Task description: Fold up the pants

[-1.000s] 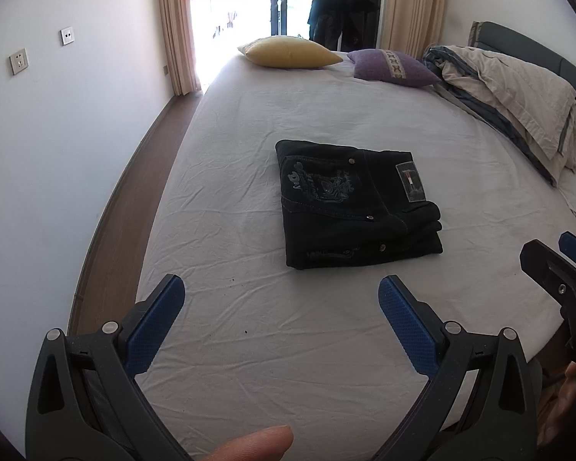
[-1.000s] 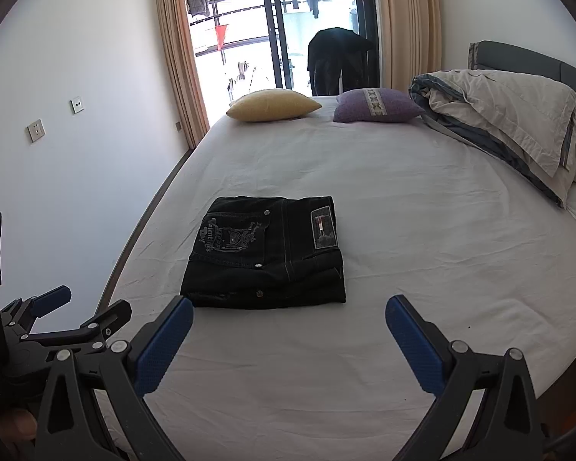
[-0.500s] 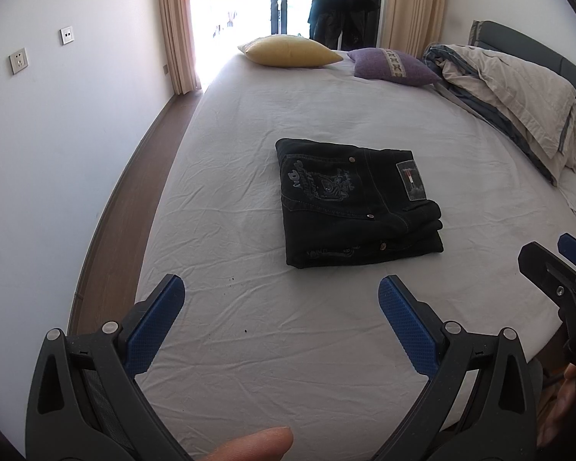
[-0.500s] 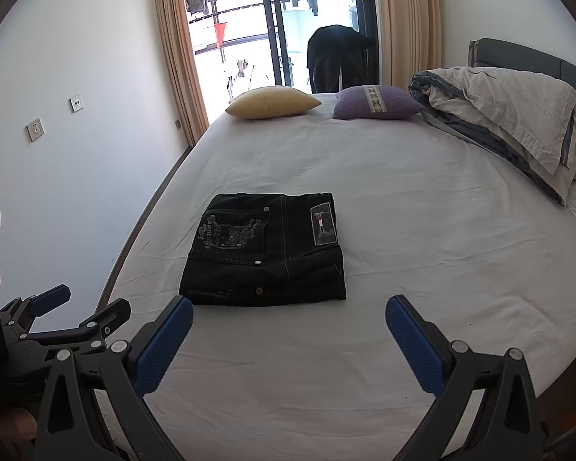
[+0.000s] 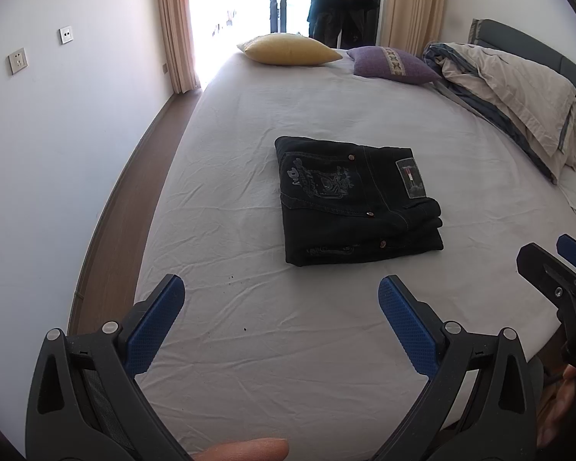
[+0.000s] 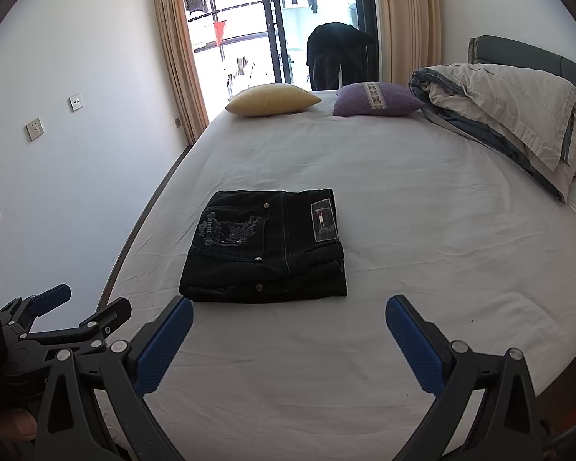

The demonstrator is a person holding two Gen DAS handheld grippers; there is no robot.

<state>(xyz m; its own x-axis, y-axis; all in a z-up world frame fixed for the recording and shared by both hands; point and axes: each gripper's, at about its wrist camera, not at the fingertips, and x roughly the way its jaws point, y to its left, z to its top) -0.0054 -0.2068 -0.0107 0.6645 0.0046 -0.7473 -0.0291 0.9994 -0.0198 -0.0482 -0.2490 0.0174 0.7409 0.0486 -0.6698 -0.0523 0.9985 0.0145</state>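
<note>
Black pants (image 5: 355,201) lie folded into a compact rectangle on the white bed sheet, with a printed back pocket and a small patch facing up; they also show in the right wrist view as the pants (image 6: 267,247). My left gripper (image 5: 281,296) hovers open over the sheet, short of the pants, with nothing between its blue pads. My right gripper (image 6: 288,317) is open too, just in front of the folded stack's near edge and clear of it. Each gripper shows at the edge of the other's view.
A yellow pillow (image 6: 272,100) and a purple pillow (image 6: 376,100) lie at the bed's far end. A bundled duvet (image 6: 510,119) fills the right side by the headboard. A white wall and a strip of wooden floor (image 5: 134,176) run along the left. A fingertip (image 5: 245,449) shows at the bottom.
Almost nothing has changed. The right wrist view has shifted slightly, with the pants a little higher in the frame. Both grippers stay open and the pants lie untouched.
</note>
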